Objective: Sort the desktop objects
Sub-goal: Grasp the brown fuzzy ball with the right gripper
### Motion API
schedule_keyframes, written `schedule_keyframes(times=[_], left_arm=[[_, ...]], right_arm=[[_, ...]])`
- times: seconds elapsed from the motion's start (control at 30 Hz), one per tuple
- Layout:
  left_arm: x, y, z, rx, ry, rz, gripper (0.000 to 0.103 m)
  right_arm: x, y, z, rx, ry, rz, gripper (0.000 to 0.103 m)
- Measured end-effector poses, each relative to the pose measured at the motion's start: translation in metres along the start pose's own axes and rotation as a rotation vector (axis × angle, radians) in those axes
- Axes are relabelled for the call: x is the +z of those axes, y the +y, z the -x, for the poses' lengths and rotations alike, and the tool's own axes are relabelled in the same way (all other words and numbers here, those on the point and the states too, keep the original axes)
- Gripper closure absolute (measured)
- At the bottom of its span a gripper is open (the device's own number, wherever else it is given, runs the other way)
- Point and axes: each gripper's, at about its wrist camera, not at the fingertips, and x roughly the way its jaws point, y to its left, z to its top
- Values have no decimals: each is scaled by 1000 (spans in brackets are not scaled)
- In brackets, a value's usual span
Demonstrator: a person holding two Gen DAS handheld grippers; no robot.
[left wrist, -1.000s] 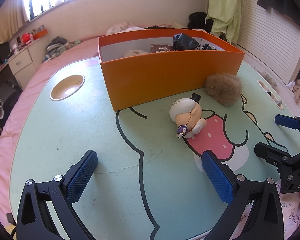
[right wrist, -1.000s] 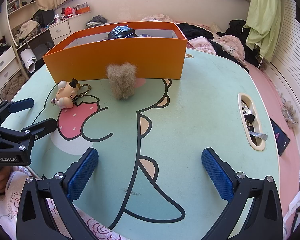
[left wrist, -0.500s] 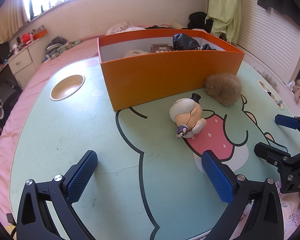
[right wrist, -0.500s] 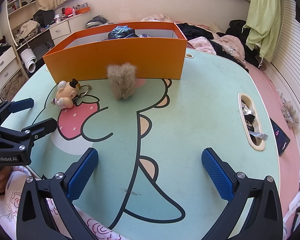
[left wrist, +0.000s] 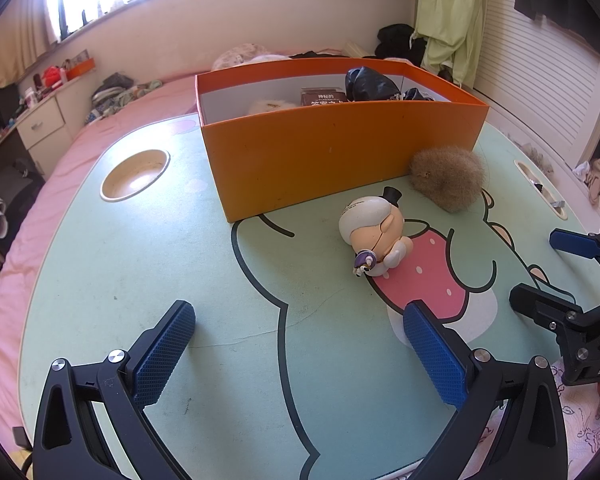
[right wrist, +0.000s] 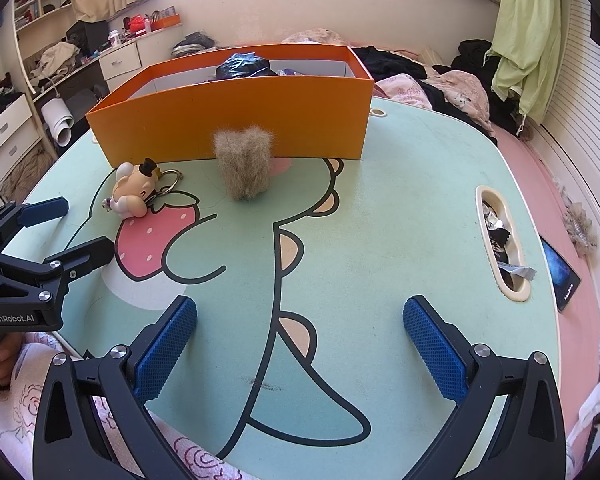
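Both of your grippers are spread wide with nothing between the blue pads. Your left gripper (left wrist: pixel 298 354) hangs low over the near edge of the mint-green cartoon table (left wrist: pixel 140 264), and your right gripper (right wrist: pixel 300 346) does the same a bit further along. Each one shows up in the other's camera: the right one pokes in from the right side of the left view (left wrist: pixel 548 268), and the left one from the left side of the right view (right wrist: pixel 60 228). Neither touches anything.

The stuff to sort sits ahead of you. The orange box (left wrist: pixel 340 148) stands on the far half of the table, open top, with a black bag (left wrist: pixel 370 84), a brown packet (left wrist: pixel 323 97) and something pale and fluffy (left wrist: pixel 270 106) already inside. Just in front of its wall lies the little figure keychain (left wrist: pixel 374 232), on its side on the pink strawberry print, with its black top hat pointing toward the box and its metal ring (right wrist: pixel 170 180) next to it. To its right, the fuzzy brown pom-pom (left wrist: pixel 448 178) sits right up against the box's front wall, near the corner; I can't tell whether it touches.

There's also a round cup hole (left wrist: pixel 135 174) on the table's left side, and a long slot (right wrist: pixel 500 240) on the right with wrappers in it. A phone (right wrist: pixel 560 272) lies off the table edge on the pink bedding.
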Motion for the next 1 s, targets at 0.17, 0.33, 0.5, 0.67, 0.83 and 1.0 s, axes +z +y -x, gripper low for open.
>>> schedule_keyframes(times=[0.17,0.33,0.5,0.67,0.83,1.0], left_arm=[[0,0,0,-1,0,0,0],[1,-1,0,0,0,-1,0],[1,-1,0,-1,-1,-1,0],[0,-1,0,-1,-1,-1,0],[0,-1,0,-1,-1,-1,0],[0,-1,0,-1,-1,-1,0]], right_arm=[[2,-8,0,49,-12,-58,0],[24,-21,8,47,-60,-93,1],[57,0,17,103,-72,-74,7],[78,17,-6,115,-16,-37,40],[63,21,-5,137,-17,-4,81],[33,10,29,140,-67,14,81]])
